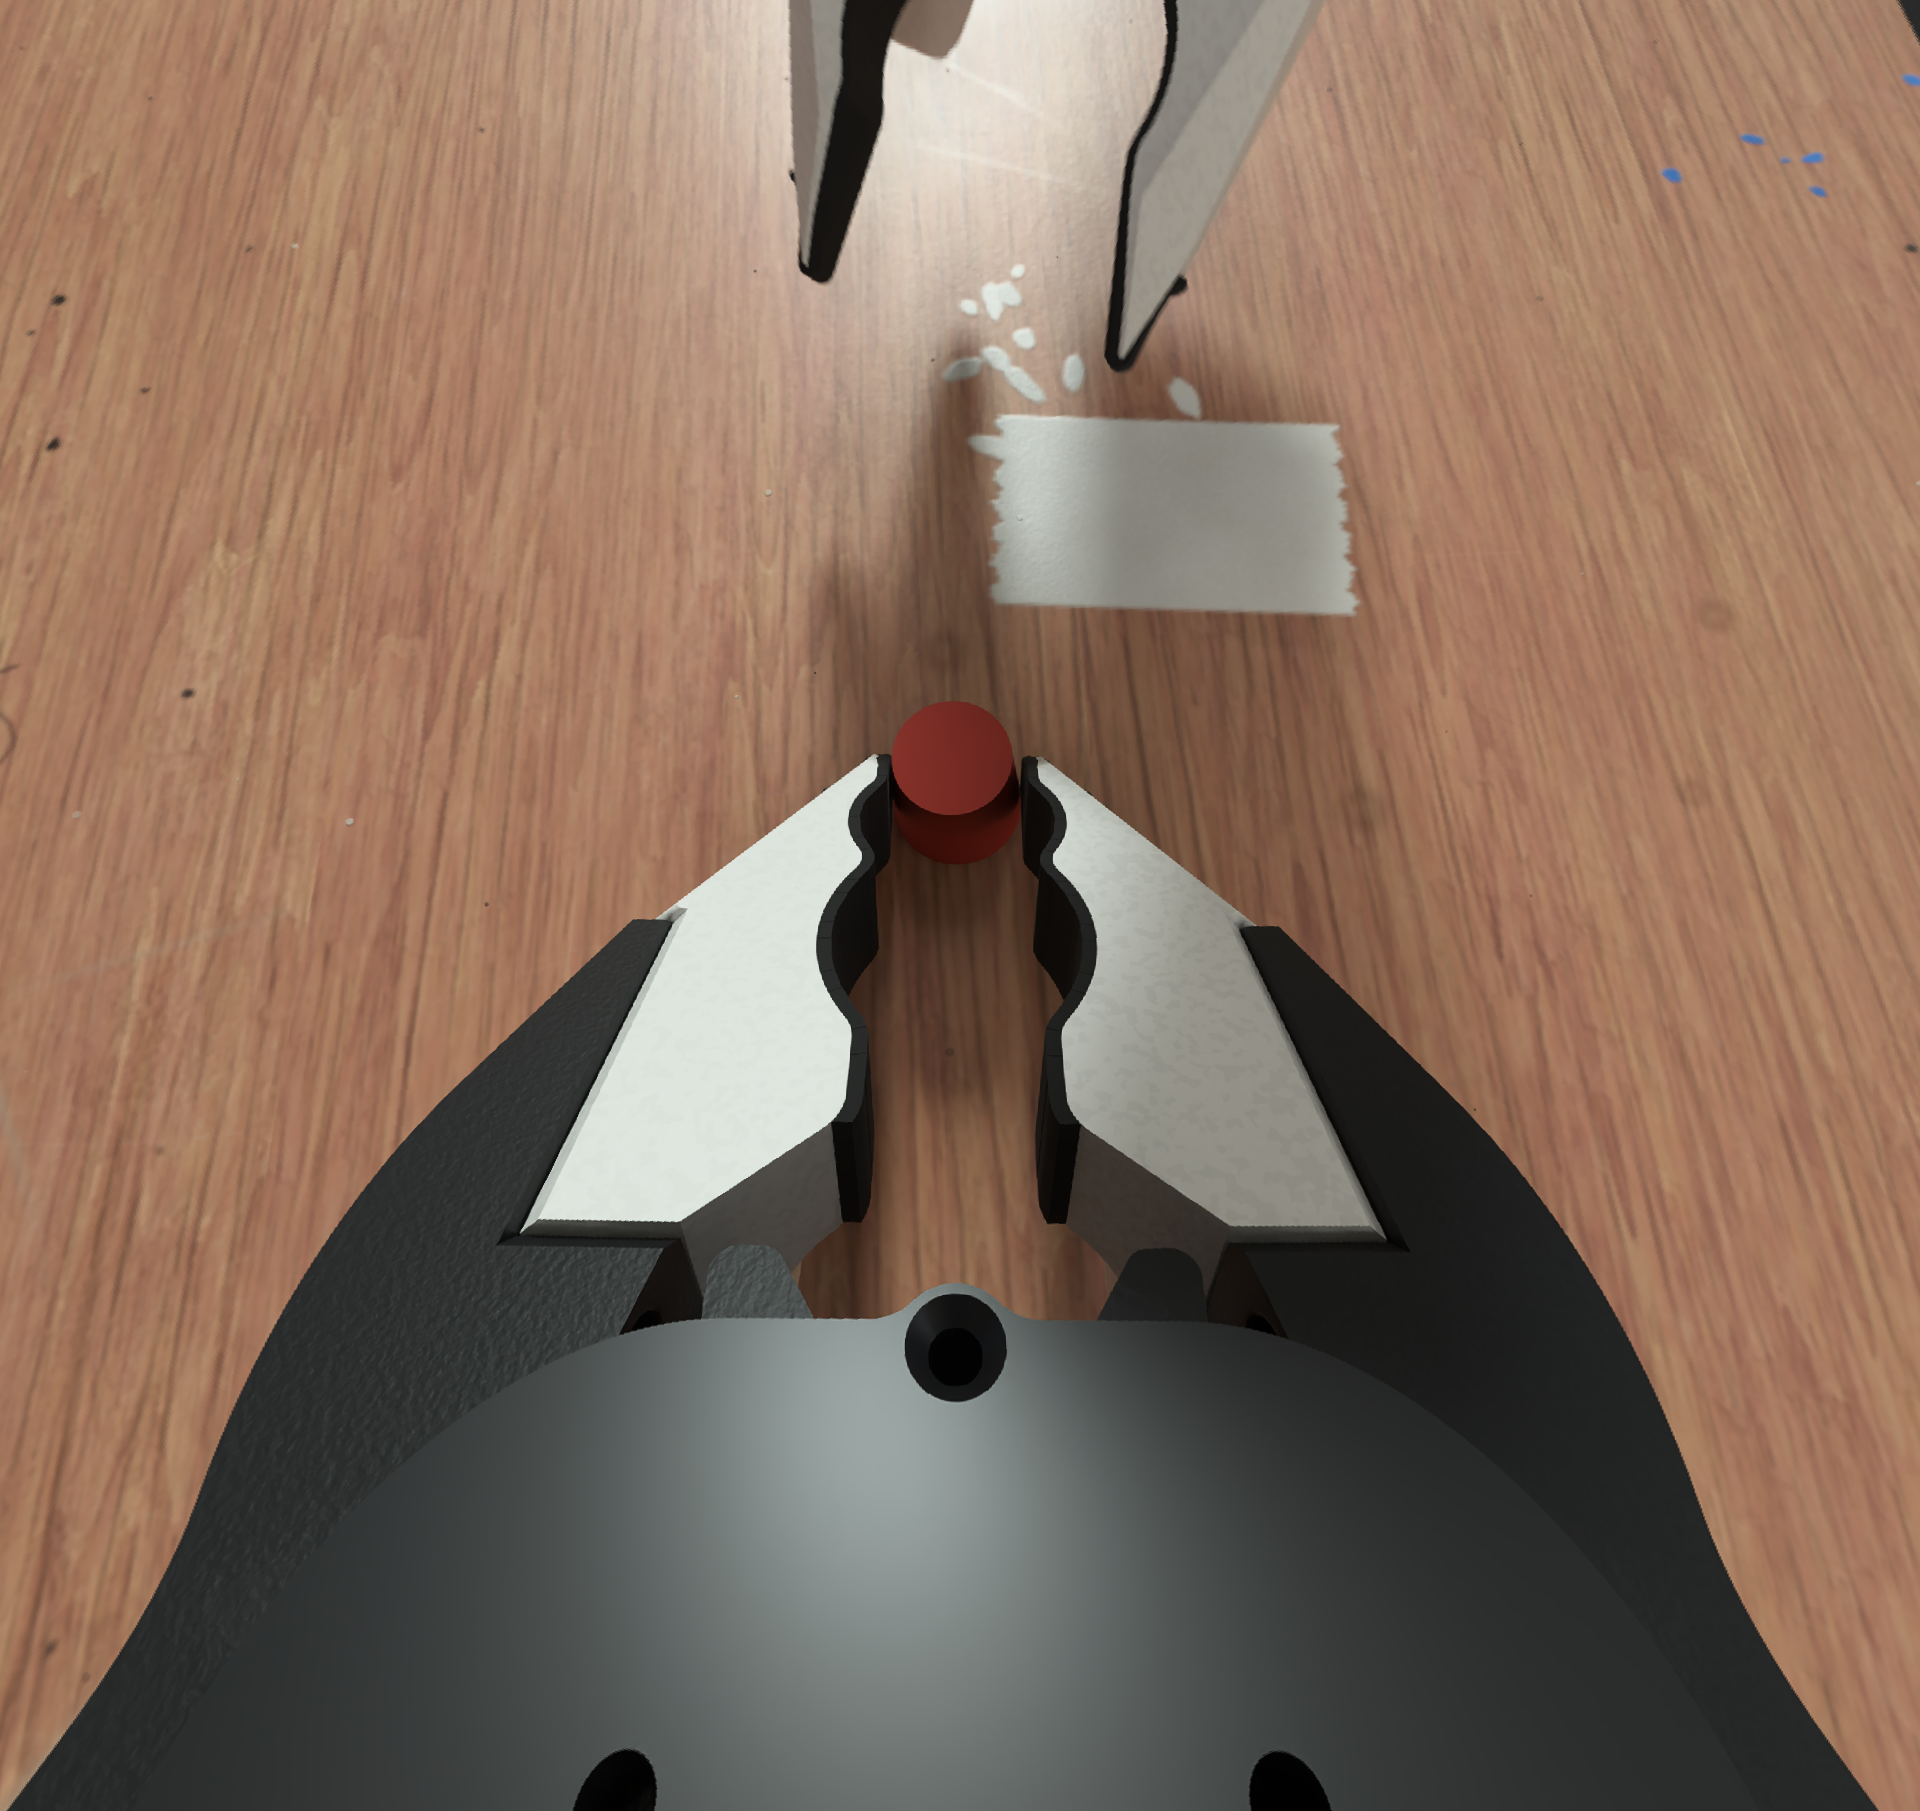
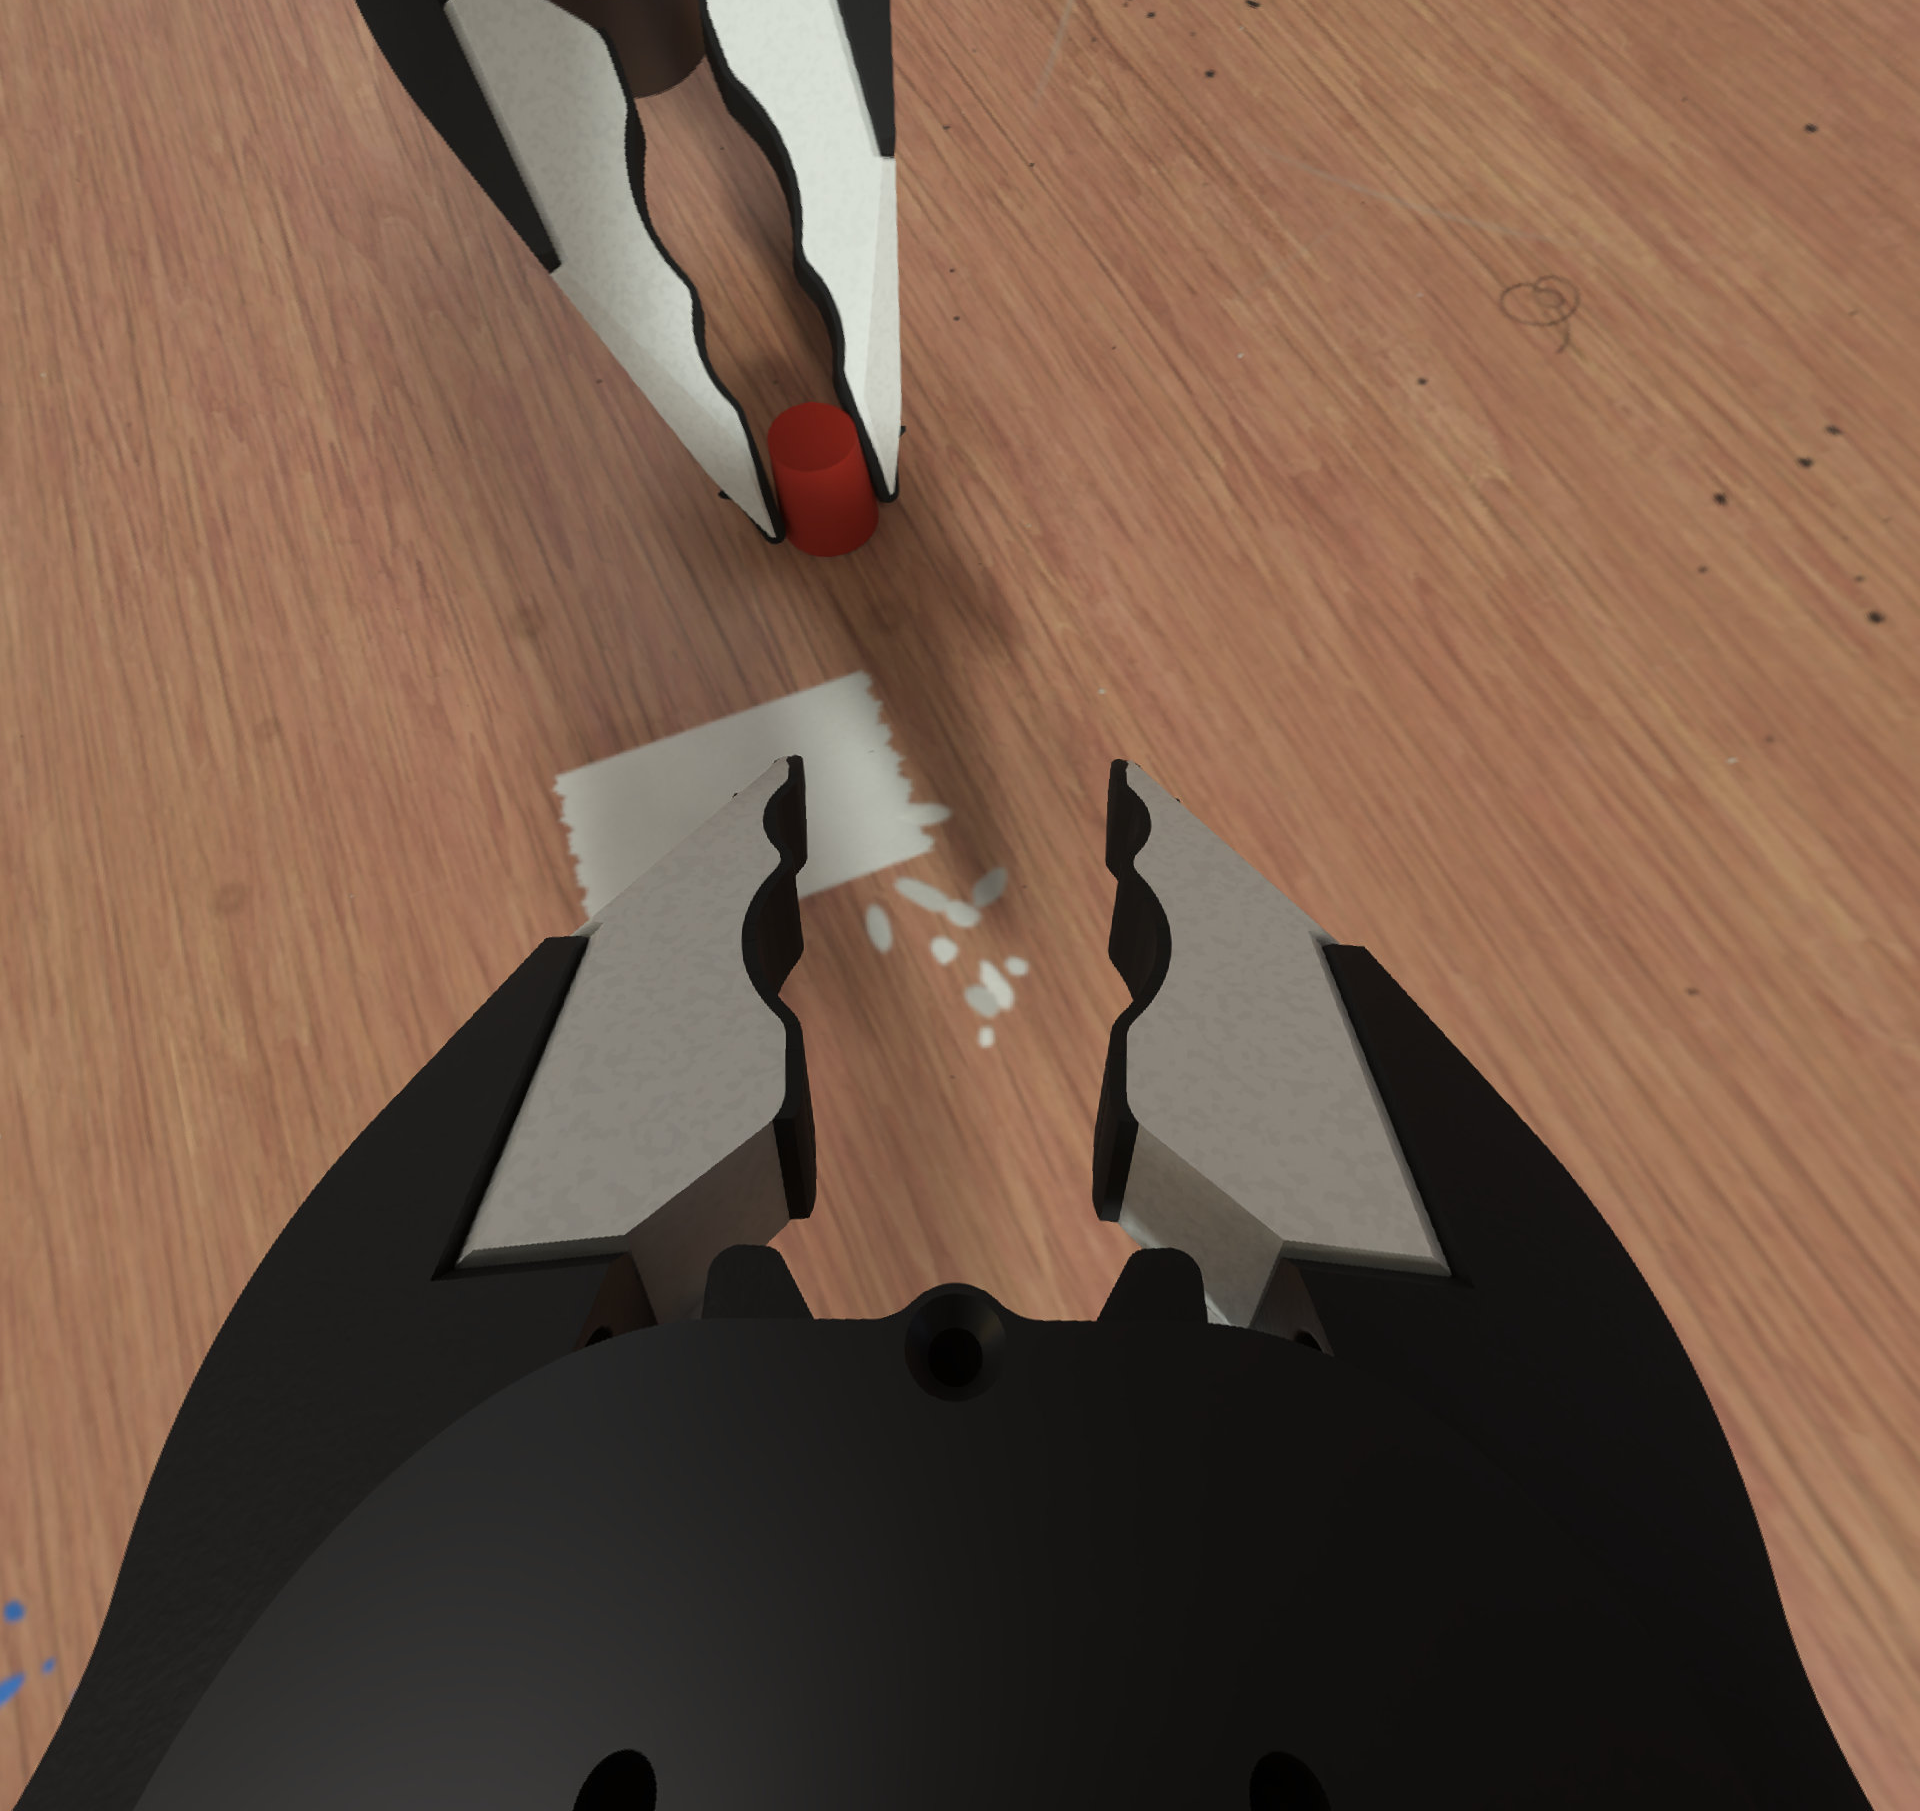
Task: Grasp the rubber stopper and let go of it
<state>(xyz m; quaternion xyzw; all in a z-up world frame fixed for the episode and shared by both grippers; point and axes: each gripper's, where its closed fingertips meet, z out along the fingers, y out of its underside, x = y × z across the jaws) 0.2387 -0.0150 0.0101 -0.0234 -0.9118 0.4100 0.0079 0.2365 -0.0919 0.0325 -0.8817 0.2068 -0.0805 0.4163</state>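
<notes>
The red rubber stopper [image 1: 951,764] stands upright on the wooden table [image 1: 416,514]. My left gripper [image 1: 956,779] has its two fingertips pressed against the stopper's sides, shut on it at table level. The right wrist view shows the same grip from the far side: the stopper [image 2: 821,483] sits between the left gripper's [image 2: 831,512] tips. My right gripper [image 2: 956,774] is open and empty, hovering a short way from the stopper, facing the left gripper. It also shows in the left wrist view [image 1: 969,315] at the top.
A torn piece of white tape [image 1: 1169,514] lies flat on the table between the two grippers, partly under the right gripper's finger [image 2: 675,816]. White flecks [image 1: 1008,348] lie beside it. Blue flecks [image 1: 1766,161] mark the wood farther off.
</notes>
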